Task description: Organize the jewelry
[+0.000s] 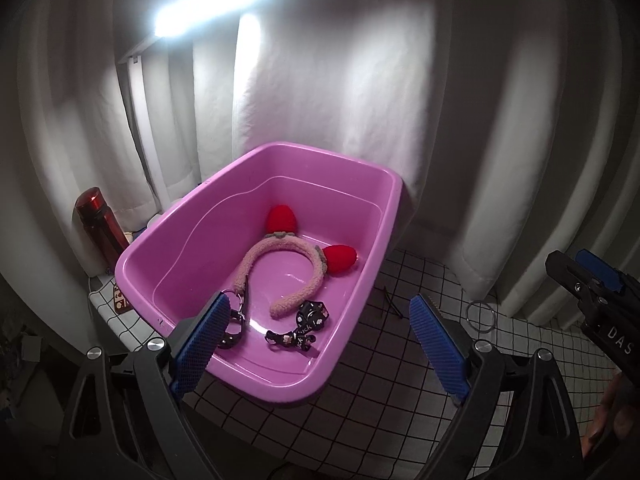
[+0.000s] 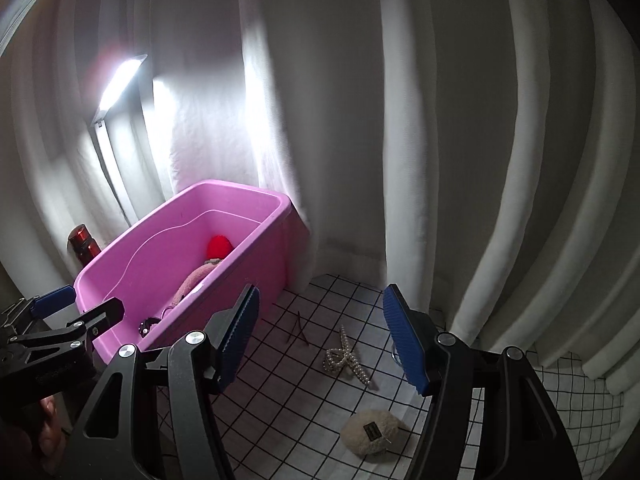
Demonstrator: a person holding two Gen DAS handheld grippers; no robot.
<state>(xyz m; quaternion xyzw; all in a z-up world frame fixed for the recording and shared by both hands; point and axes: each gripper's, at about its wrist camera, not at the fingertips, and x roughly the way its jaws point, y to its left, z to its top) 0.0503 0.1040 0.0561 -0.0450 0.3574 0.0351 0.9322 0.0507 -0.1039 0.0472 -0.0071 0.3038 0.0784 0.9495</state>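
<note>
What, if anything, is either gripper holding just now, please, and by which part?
Nothing is held. The left gripper and the right gripper both stand open with nothing between their fingers.

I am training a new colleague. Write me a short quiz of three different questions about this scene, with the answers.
1. True or false: the fuzzy headband lies inside the pink tub.
2. Which item is on the checked cloth, outside the tub? A) pearl hair claw B) headband C) black strap
3. Fill in: both the left gripper and the right gripper are ____, holding nothing.

Key: 1 true; 2 A; 3 open
</note>
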